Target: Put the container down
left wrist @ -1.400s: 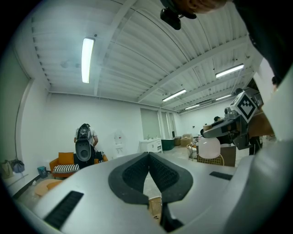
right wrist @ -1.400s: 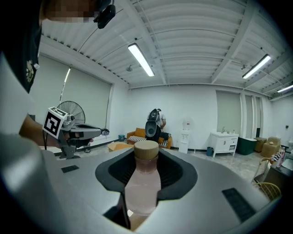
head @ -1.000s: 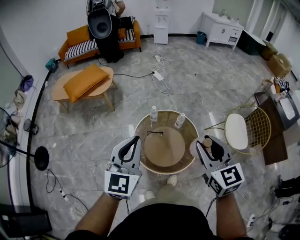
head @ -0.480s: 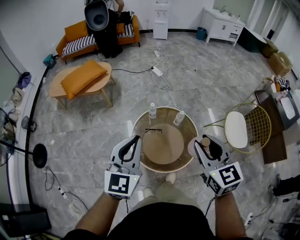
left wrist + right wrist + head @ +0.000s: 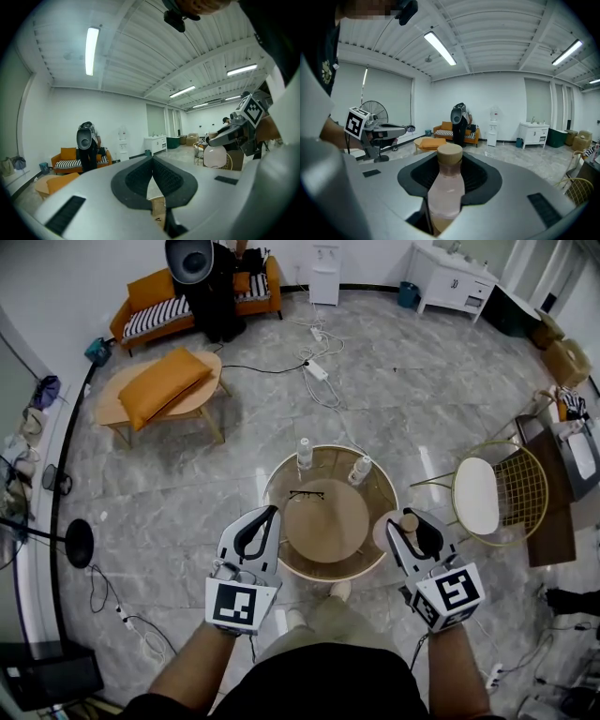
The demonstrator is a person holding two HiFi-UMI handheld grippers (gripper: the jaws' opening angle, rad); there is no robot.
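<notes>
Pale pink container [image 5: 446, 187], tan cap, was upright and clamped between the pads of the right gripper [image 5: 415, 531]. In the head view it sat at about 4 o'clock on the rim of the table [image 5: 328, 526], over the edge or just outside it; which could not be told. It rested on nothing. The left gripper [image 5: 266, 519] was at the table's 8 o'clock, jaws pressed together with nothing between them. Judged step: carry done, set-down not yet begun. The next move would call for bringing the container inward toward 10 o'clock over the bare wooden centre, lowering it until the base sat flat, then parting the jaws and backing off without tipping it. The table was round, with a wood disc inside a clear ring. Two bottles [image 5: 304, 454] stood on the ring at 11 and 1 o'clock, and glasses [image 5: 307, 494] lay near 11, so the near half was the free area. Room: grey marble-look floor [image 5: 422, 399], a wire chair [image 5: 487, 498] at the table's 3 o'clock, and cables [image 5: 314, 371] at 12. At 10 to 11 o'clock were a low table [image 5: 202, 423] with an orange cushion [image 5: 164, 390], a sofa [image 5: 155, 315] and a person [image 5: 211, 296] by the far wall.
</notes>
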